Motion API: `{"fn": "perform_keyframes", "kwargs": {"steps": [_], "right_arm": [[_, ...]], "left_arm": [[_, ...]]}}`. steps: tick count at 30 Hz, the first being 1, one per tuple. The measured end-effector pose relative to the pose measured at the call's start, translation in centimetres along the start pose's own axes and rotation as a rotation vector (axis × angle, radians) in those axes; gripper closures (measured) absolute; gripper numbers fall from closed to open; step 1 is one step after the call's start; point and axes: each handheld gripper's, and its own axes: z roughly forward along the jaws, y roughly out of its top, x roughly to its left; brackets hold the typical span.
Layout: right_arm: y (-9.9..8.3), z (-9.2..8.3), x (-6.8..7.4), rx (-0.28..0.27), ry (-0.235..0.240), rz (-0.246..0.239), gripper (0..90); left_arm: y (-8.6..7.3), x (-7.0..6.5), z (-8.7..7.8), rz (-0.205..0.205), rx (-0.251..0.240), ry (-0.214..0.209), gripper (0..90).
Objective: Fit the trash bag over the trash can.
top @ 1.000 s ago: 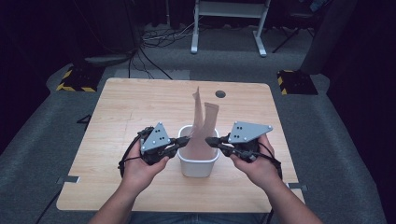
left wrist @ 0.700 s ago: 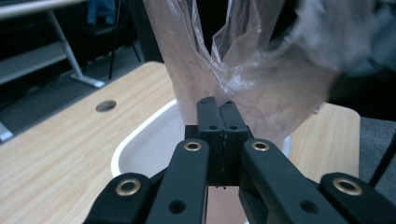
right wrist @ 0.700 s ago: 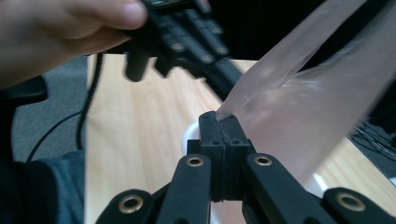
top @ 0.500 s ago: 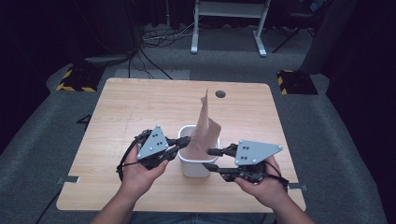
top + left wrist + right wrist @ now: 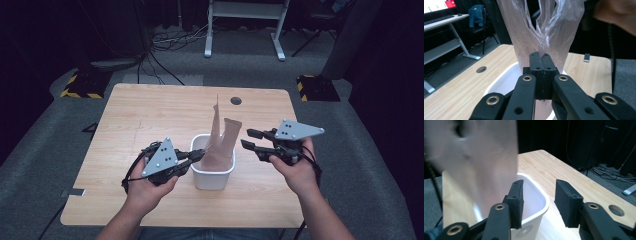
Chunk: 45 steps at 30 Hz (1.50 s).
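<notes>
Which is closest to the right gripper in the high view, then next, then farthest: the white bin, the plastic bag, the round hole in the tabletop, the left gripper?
From the right gripper:
1. Plastic bag, just to its left, standing in the bin.
2. White bin, left and slightly nearer the person; almost as close as the bag.
3. Round hole, farther up the table.
4. Left gripper, across the bin at its left side.

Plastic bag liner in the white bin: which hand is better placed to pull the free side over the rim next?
Right. The right tongs have just been opening and stand apart beside the white bin, nothing between them. The left tongs are shut on the plastic bag, anchoring its near side.
</notes>
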Motion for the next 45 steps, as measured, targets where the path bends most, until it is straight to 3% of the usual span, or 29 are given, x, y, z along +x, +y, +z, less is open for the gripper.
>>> {"fn": "perform_keyframes", "kwargs": {"steps": [4,7,12,14,19,24,32,37,41,45], "right_arm": [[0.4,2.4,-0.2,-0.012,0.028,-0.023,53.0],[0.6,3.2,0.0,-0.013,0.066,-0.01,54.7],[1.0,3.4,2.0,-0.013,0.135,-0.045,56.2],[1.2,3.4,2.9,-0.014,0.161,-0.068,56.2],[1.6,3.4,4.0,-0.02,0.194,-0.086,51.4],[1.7,3.4,3.8,-0.04,0.212,-0.063,48.6],[2.2,3.5,4.0,-0.057,0.213,-0.03,55.0],[2.7,4.0,4.3,-0.025,0.223,0.021,59.9],[2.9,4.2,4.1,-0.033,0.23,0.08,60.8],[2.8,4.5,4.2,-0.023,0.235,0.101,62.1]], "left_arm": [[0.1,0.1,0.2,0.002,0.007,-0.024,90.0],[0.1,0.2,0.2,0.002,0.018,-0.002,90.0],[0.0,0.7,0.4,-0.014,0.02,0.024,89.1],[0.0,0.5,0.7,-0.02,0.012,0.016,82.8],[0.1,0.0,1.2,-0.006,0.02,-0.005,81.9],[0.0,0.1,1.5,-0.005,0.032,-0.015,84.8],[-0.2,0.0,2.0,-0.001,0.059,-0.018,89.9],[-0.1,0.0,2.2,0.005,0.064,-0.015,89.9],[-0.1,0.0,2.2,0.016,0.072,-0.013,89.9],[0.0,-0.1,2.2,0.024,0.066,-0.002,89.8]]}}
